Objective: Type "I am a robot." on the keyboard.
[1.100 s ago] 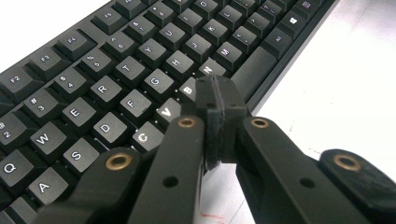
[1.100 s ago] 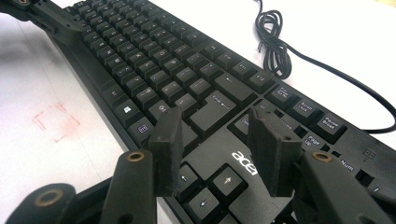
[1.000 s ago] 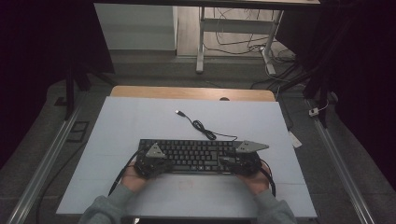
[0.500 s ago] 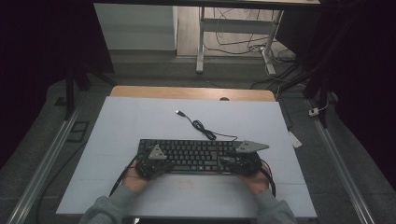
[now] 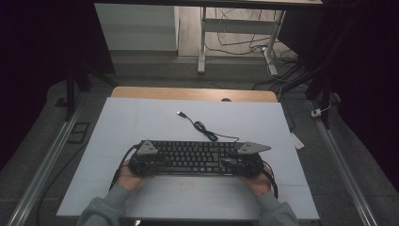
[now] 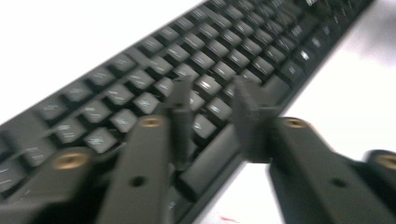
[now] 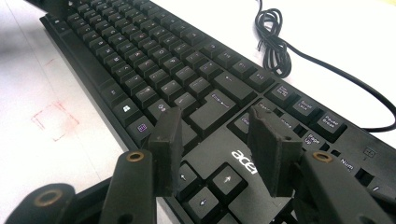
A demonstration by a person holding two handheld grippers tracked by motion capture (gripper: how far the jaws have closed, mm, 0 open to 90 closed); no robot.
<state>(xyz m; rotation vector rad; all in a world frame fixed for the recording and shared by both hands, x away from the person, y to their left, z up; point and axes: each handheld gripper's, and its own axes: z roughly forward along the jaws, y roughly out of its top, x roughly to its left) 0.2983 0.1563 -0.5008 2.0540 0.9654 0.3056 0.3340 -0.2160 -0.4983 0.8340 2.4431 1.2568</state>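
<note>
A black Acer keyboard (image 5: 195, 157) lies flat on the white mat, near the front. Its black cable (image 5: 203, 128) runs in a loose coil toward the far side and ends in a USB plug (image 5: 179, 113). My left gripper (image 5: 147, 159) is over the keyboard's left end. In the left gripper view, my left gripper (image 6: 214, 86) is open, its jaws just above the keys (image 6: 140, 79) by the front edge; that view is blurred. My right gripper (image 5: 241, 162) is over the right end. It is also open (image 7: 215, 116), above the arrow keys (image 7: 205, 184) and the logo.
The white mat (image 5: 141, 122) covers a wooden table whose far edge (image 5: 188, 93) shows behind it. A faint red square mark (image 7: 53, 121) sits on the mat in front of the keyboard. A dark floor, metal rails and cables surround the table.
My left gripper has edged slightly to the left along the keyboard. The right gripper and the keyboard stay where they were.
</note>
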